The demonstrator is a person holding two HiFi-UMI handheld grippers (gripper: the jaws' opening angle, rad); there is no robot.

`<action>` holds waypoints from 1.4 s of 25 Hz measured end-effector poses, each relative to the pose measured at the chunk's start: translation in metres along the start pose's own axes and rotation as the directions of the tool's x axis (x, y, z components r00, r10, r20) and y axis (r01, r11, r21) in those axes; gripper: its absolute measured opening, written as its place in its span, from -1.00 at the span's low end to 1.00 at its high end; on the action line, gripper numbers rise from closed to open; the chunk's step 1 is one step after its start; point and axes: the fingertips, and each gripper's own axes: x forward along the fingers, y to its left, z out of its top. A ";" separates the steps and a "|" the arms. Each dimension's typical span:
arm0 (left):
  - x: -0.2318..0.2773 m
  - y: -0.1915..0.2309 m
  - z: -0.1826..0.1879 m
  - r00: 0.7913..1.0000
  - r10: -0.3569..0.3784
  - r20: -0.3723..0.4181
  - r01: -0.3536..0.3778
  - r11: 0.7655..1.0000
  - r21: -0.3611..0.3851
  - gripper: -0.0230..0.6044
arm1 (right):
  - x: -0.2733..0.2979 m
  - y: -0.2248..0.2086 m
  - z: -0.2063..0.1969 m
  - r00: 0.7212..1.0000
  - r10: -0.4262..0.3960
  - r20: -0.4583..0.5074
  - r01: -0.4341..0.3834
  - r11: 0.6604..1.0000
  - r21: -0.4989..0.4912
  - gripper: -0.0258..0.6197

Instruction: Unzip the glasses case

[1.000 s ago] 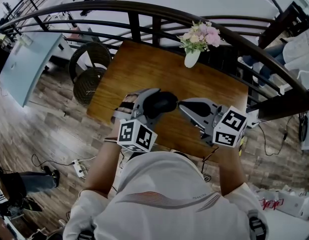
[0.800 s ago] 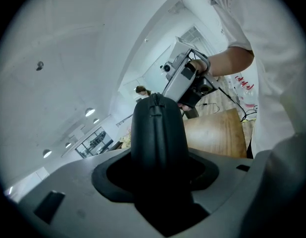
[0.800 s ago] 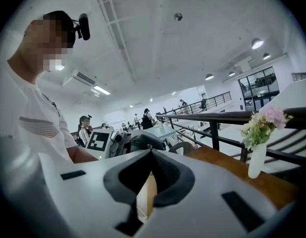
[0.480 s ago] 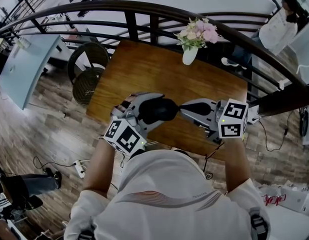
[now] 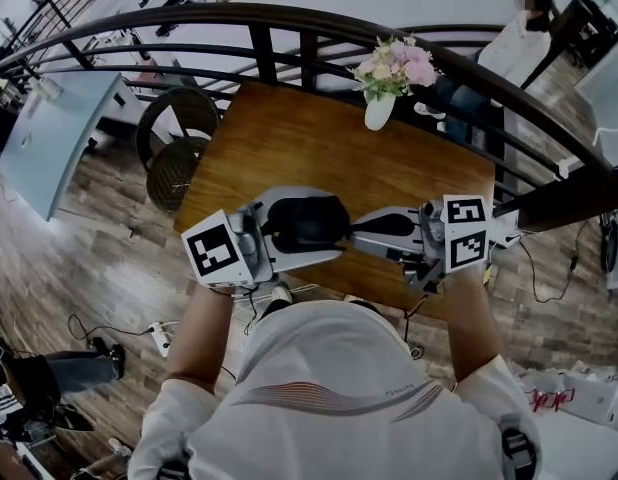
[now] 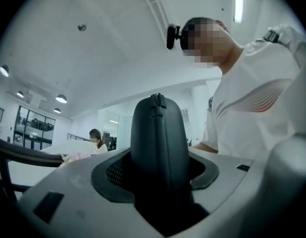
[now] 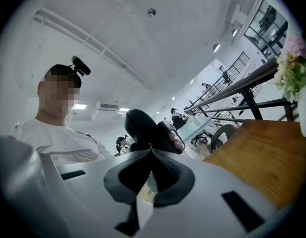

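Observation:
The black glasses case (image 5: 307, 223) is held in the air over the wooden table (image 5: 289, 138), with my left gripper (image 5: 334, 234) shut on its body. In the left gripper view the case (image 6: 158, 143) stands between the jaws, its zip seam running up to the slider (image 6: 156, 99). My right gripper (image 5: 353, 231) is shut, its tips at the case's right end. In the right gripper view the tips (image 7: 151, 148) pinch a small glinting zipper pull, with the case (image 7: 140, 125) just beyond them.
A white vase of pink flowers (image 5: 381, 111) stands at the table's far edge. A dark curved railing (image 5: 289, 18) runs behind it. Two wicker chairs (image 5: 179, 118) stand to the table's left. A seated person (image 5: 499, 48) is at the back right.
My left gripper rose and rolled, its marker cube swinging out to the left, and the case turned with it. My right gripper rolled too and stayed at the case's right end.

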 end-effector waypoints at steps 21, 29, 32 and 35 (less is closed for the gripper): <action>-0.021 0.053 0.056 0.855 0.158 0.494 0.077 0.903 -0.422 -0.11 | 0.014 -0.008 -0.017 0.990 0.099 0.100 -0.115 0.979 0.170 -0.76; -0.022 0.064 0.056 0.816 0.217 0.536 0.109 0.853 -0.511 -0.11 | 0.026 -0.008 -0.025 0.990 0.112 0.084 -0.126 0.974 0.189 -0.76; -0.020 0.065 0.054 0.809 0.229 0.542 0.115 0.842 -0.527 -0.11 | 0.029 -0.008 -0.029 0.990 0.116 0.074 -0.129 0.972 0.194 -0.76; -0.019 0.066 0.050 0.818 0.225 0.530 0.107 0.845 -0.524 -0.11 | 0.029 -0.011 -0.030 0.993 0.089 0.073 -0.100 0.984 0.150 -0.76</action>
